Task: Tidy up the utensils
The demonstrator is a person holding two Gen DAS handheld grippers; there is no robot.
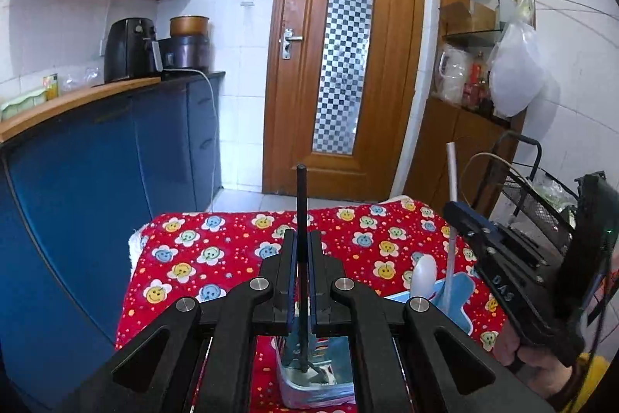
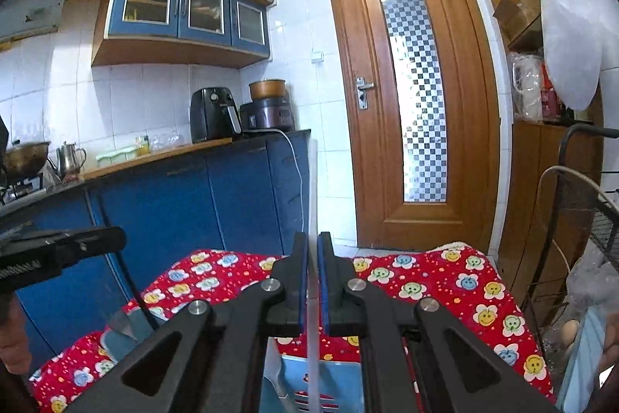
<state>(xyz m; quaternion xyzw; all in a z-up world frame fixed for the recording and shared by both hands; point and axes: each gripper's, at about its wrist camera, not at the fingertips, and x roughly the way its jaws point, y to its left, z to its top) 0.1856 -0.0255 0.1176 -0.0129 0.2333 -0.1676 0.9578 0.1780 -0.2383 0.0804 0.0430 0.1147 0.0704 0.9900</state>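
Observation:
My left gripper [image 1: 303, 239] is shut on a thin black utensil handle [image 1: 301, 196] that stands upright. Its lower end dips into a pale blue utensil holder [image 1: 321, 388] on the red flowered tablecloth [image 1: 216, 258]. To the right, my right gripper [image 1: 460, 215] grips a white utensil handle [image 1: 451, 173], beside a white spoon [image 1: 423, 275] standing in the holder. In the right wrist view my right gripper [image 2: 313, 242] is shut on that upright white handle [image 2: 312, 180] above the blue holder [image 2: 332, 374]. The left gripper [image 2: 108, 239] shows at the left edge.
Blue cabinets under a wooden counter [image 1: 77, 99] run along the left of the table. A wooden door [image 1: 340, 57] stands ahead. A black wire rack [image 1: 541, 188] and hanging plastic bags [image 1: 514, 72] crowd the right side. A person's hand [image 1: 541, 370] holds the right gripper.

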